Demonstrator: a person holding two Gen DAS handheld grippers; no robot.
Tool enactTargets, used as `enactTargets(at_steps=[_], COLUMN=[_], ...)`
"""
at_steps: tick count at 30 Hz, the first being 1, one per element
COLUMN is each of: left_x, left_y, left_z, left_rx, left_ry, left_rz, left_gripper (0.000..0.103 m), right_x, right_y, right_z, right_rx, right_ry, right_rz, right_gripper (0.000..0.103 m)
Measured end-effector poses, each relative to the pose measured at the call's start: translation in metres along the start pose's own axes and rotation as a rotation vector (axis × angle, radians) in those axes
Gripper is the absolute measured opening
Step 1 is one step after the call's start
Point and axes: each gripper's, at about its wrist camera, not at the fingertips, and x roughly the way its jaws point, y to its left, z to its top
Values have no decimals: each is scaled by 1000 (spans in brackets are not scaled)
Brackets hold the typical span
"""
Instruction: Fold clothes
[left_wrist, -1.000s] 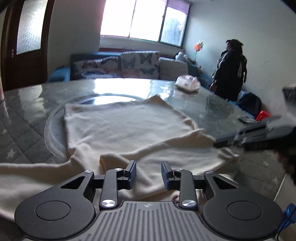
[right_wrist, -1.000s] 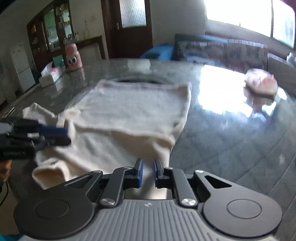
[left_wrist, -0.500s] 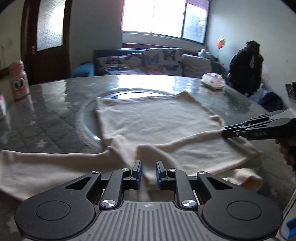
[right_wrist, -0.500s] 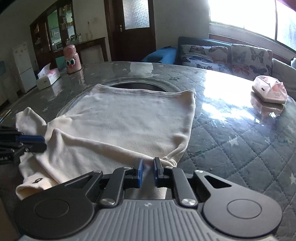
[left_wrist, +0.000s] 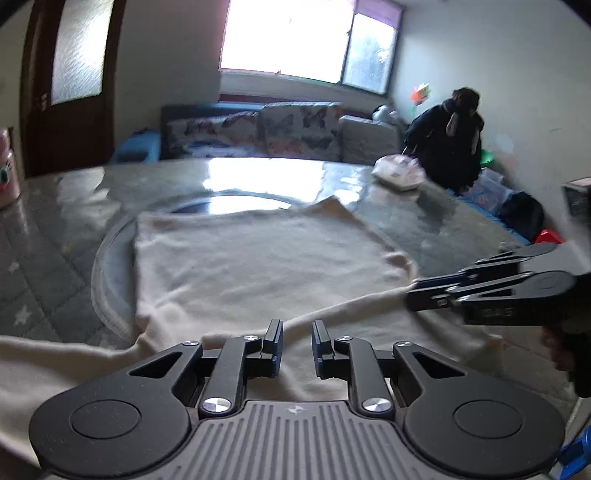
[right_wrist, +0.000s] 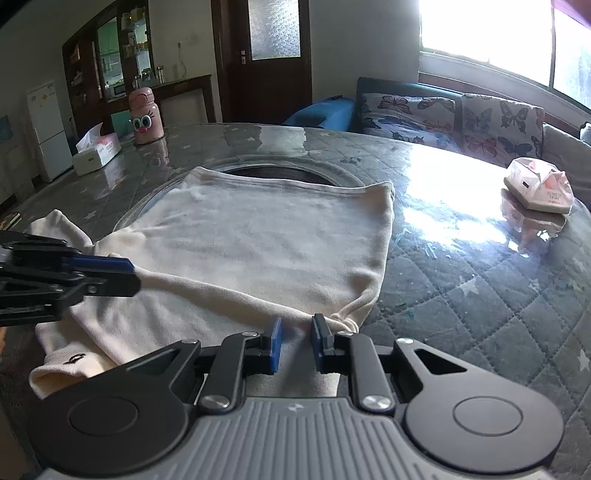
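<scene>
A cream long-sleeved top (right_wrist: 277, 240) lies flat on the round quilted table (right_wrist: 480, 295), its near part folded over. My left gripper (left_wrist: 297, 343) is shut on the folded edge at the near left, and in the right wrist view the cloth runs straight out from the left gripper (right_wrist: 129, 275). My right gripper (right_wrist: 297, 339) sits at the top's near right corner. Its jaws are opening, with bunched cloth still between them. In the left wrist view the right gripper (left_wrist: 410, 299) touches the same fold. One sleeve (left_wrist: 55, 354) trails off to the left.
A glass turntable (right_wrist: 280, 171) lies under the top. A pink-and-white tissue pack (right_wrist: 535, 188) sits far right, a pink bottle (right_wrist: 144, 116) and a tissue box (right_wrist: 98, 153) far left. A person in dark clothes (left_wrist: 447, 140) stands beyond the table by the sofa (right_wrist: 443, 110).
My left gripper's jaws narrowed onto the fold a second ago and have stayed so. The right gripper's jaws, tight on the corner before, now stand wider apart. The left view swung sideways.
</scene>
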Motion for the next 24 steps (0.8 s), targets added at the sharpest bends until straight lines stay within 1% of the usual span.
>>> enactTargets(at_steps=[2,8,10,12,13,16,17,19,21,24], left_x=[-1,-30,-34,-36,-38,-49,-53,-58,-63,-70], left_y=[7,21,19,16,15,20,22,28,38,58], left_z=[-6,-17,-21,-29,-30,-30,-30,-28,-28,-27], left_rx=[6,0,17,57,66,32,22,1,-32,-91], left_ry=[15,-6,2,21,17,-4,-14,-29,-34,-44], left_rz=[29,72,68,86,93,87,97,122,155,231], left_gripper=[19,19,19,21,21,22,22,22,22,22], right_x=[0,1,1,0,0,-4,-6,-9,-8,-4], right_y=[-1,-1,1,3,4,13,17,26,40,62], right_z=[0,0,0,0,0,2,3,6,8,8], right_rx=[0,-1,-4,-12,-15,-48,-63,-84,-114,-160], right_ry=[0,-1,-1,1,2,-7,-14,-26,-19,0], right_rz=[3,3,-1,-7,-9,-15,-12,23,77,146], right_gripper=[17,17,18,19,19,21,21,22,22,22])
